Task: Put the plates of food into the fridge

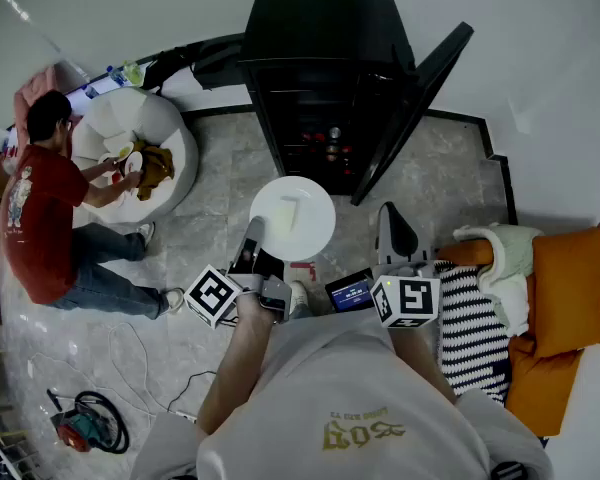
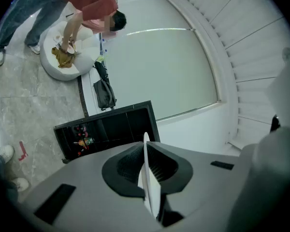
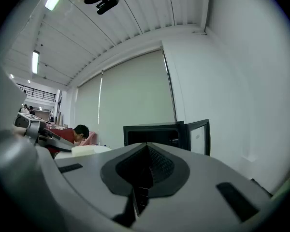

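The fingers (image 2: pixel 125 170) of the left gripper (image 1: pixel 250 251) pinch the near rim of the white plate (image 1: pixel 305 236), held in the air before the open fridge (image 1: pixel 325 88). The right gripper (image 3: pixel 144 173) is closed and empty. The plate is stiff, probably slick and breakable; gripped by one edge, it must stay level or the pale food (image 1: pixel 288 211) slides.

Nothing can be read with certainty. At the bottom centre of the head view, yellow print (image 1: pixel 363 431) on the wearer's grey shirt (image 1: pixel 330 368) stands upside down and is too distorted to read. A small blue screen (image 1: pixel 351 293) is illegible. The cube (image 1: pixel 212 295) on the left gripper (image 1: pixel 255 226) and the cube (image 1: pixel 406 301) on the right gripper (image 1: pixel 390 216) bear only black-and-white square patterns.
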A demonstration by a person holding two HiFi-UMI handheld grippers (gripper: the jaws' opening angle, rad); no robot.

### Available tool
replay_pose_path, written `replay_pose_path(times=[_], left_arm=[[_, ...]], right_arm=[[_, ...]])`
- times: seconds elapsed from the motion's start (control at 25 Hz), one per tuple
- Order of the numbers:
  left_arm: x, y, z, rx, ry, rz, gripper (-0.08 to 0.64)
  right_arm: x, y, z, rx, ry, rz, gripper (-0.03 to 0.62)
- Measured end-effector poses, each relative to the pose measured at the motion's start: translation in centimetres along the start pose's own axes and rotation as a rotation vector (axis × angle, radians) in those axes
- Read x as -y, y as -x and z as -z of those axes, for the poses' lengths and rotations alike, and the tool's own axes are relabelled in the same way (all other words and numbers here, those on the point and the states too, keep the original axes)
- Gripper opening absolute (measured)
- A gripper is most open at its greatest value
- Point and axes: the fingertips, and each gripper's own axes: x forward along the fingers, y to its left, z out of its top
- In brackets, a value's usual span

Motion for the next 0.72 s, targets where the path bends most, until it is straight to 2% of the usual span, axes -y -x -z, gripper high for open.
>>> replay_pose_path(times=[0.72], left_arm=[[0.4, -0.34, 0.8, 0.009, -0.001, 0.001, 0.018]], right_arm=[[0.44, -0.19, -0.3, 0.013, -0.003, -0.024, 0.008]])
